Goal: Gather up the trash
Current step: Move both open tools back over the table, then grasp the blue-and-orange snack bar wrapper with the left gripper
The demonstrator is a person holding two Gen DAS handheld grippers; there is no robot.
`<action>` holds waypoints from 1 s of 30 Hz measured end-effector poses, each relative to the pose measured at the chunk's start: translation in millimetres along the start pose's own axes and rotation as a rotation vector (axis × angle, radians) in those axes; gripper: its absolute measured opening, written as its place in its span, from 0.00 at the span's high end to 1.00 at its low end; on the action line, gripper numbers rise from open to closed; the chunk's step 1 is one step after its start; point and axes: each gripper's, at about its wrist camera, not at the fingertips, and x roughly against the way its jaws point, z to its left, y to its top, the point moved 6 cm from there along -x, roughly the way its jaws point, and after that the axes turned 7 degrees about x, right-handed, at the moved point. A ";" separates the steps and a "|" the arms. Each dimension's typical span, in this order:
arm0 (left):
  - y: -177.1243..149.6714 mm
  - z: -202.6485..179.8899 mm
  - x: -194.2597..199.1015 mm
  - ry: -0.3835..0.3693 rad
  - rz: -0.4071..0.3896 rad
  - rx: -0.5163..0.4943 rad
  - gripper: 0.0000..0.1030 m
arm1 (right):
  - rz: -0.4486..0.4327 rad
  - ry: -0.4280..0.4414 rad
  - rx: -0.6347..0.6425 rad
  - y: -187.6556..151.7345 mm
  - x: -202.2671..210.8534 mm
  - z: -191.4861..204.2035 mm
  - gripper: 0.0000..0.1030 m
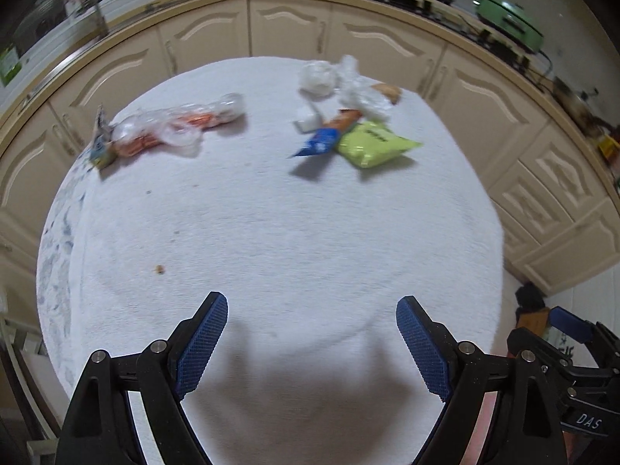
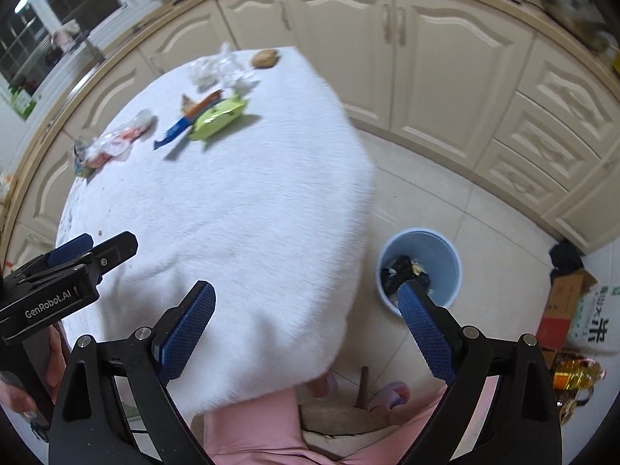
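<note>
Still scattered along the far side of the white-covered bench [image 1: 271,232]: a yellow-green packet [image 1: 372,147] touching a blue wrapper [image 1: 319,142], with an orange wrapper [image 1: 343,119] and crumpled white plastic [image 1: 348,85] just behind. Further left, a clear bag with orange contents [image 1: 170,130] beside a small carton [image 1: 100,143] at the bench's left edge. At the far right corner, a brown round item [image 2: 265,58], too blurred to name. On the floor right of the bench, a blue bin [image 2: 420,267] with dark trash inside.

Left claw [image 1: 312,310] angled steeply down over the bare near part of the bench, blue pads spread wide, nothing between them. Right claw [image 2: 306,294] likewise tilted steeply down, straddling the bench's near right edge, spread wide and empty, its right finger [image 2: 422,329] overlapping the bin in view. Fingers of a hand [image 2: 17,395] wrapped round the left claw's handle at far left. Pink-clad legs [image 2: 255,430] low in the right wrist view.
</note>
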 end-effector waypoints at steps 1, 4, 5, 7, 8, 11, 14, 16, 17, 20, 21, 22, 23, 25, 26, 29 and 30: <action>0.6 7.4 1.4 0.007 0.001 0.014 0.17 | 0.006 0.005 0.008 3.0 -4.8 6.3 0.06; 5.8 20.4 -1.0 0.023 0.007 0.043 0.17 | 0.029 0.025 0.033 10.7 -17.3 22.1 0.06; 6.8 24.5 -1.6 0.028 0.011 0.051 0.17 | 0.034 0.031 0.039 12.9 -20.6 25.9 0.06; 10.0 31.9 -4.8 0.037 0.018 0.064 0.17 | 0.044 0.040 0.051 17.8 -27.7 33.6 0.06; 12.2 36.5 -7.5 0.042 0.025 0.072 0.17 | 0.048 0.042 0.055 20.8 -31.2 37.3 0.06; 19.0 41.7 -13.2 0.037 0.037 0.088 0.17 | 0.045 0.043 0.055 28.6 -37.0 41.9 0.06; 33.8 42.8 -21.1 0.017 0.039 0.087 0.17 | 0.016 0.038 0.029 40.9 -41.7 40.3 0.06; 44.2 39.5 -26.9 0.002 0.038 0.077 0.17 | -0.009 0.024 0.000 49.5 -43.9 36.0 0.06; 51.4 36.4 -30.4 -0.008 0.036 0.070 0.17 | -0.028 0.020 -0.016 54.1 -44.7 33.4 0.06; 67.3 25.9 -41.2 -0.038 0.034 0.050 0.17 | -0.096 0.004 -0.045 69.4 -45.3 26.3 0.06; 72.1 22.1 -46.4 -0.047 0.043 0.048 0.17 | -0.124 -0.011 -0.058 76.0 -45.3 22.9 0.06; 77.5 17.4 -50.9 -0.060 0.048 0.046 0.17 | -0.164 -0.033 -0.075 83.2 -44.9 18.9 0.06; 82.6 14.1 -56.8 -0.071 0.048 0.040 0.17 | -0.199 -0.050 -0.086 89.1 -44.1 15.9 0.06; 90.4 5.7 -67.2 -0.078 0.051 0.022 0.17 | -0.255 -0.059 -0.093 99.8 -44.6 12.9 0.06; 94.3 2.9 -72.5 -0.081 0.053 0.013 0.19 | -0.272 -0.057 -0.093 104.6 -47.3 12.5 0.06; 107.5 -3.1 -87.7 -0.065 0.044 -0.003 0.22 | -0.298 -0.052 -0.091 116.7 -58.7 9.9 0.06; 110.4 -4.9 -91.4 -0.063 0.041 -0.004 0.22 | -0.313 -0.052 -0.091 119.7 -61.9 8.2 0.06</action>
